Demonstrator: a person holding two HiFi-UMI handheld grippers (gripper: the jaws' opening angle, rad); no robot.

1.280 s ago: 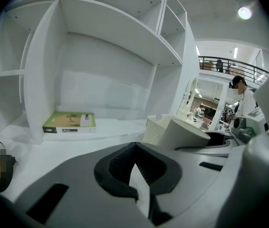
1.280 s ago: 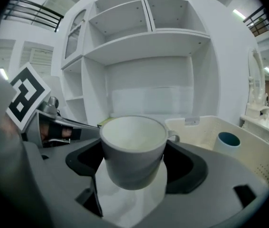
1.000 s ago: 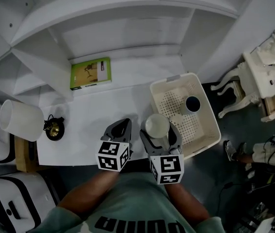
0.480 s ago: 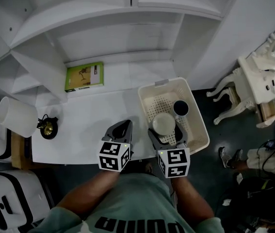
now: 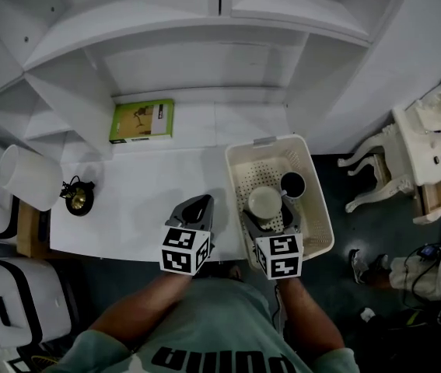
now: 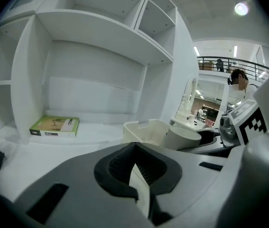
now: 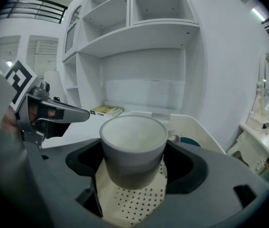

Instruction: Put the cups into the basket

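Note:
My right gripper (image 5: 267, 214) is shut on a white cup (image 5: 264, 201), held upright over the perforated floor of the cream basket (image 5: 318, 225). In the right gripper view the white cup (image 7: 133, 144) fills the space between the jaws of this gripper (image 7: 133, 171), with the basket floor (image 7: 135, 204) below it. A dark cup (image 5: 292, 184) stands in the basket just beyond, and its rim (image 7: 190, 140) shows behind the handle. My left gripper (image 5: 196, 209) hovers over the desk's front edge, left of the basket, shut and holding nothing (image 6: 136, 169).
A green book (image 5: 142, 120) lies at the back of the white desk (image 5: 142, 185), under the shelves. A white lampshade (image 5: 29, 177) and a small brass object (image 5: 78, 199) sit at the desk's left end. White furniture (image 5: 430, 142) stands on the floor to the right.
My right gripper has carried the white cup from the basket's near-left rim to over the basket's inside, and lower. My left gripper has stayed in place.

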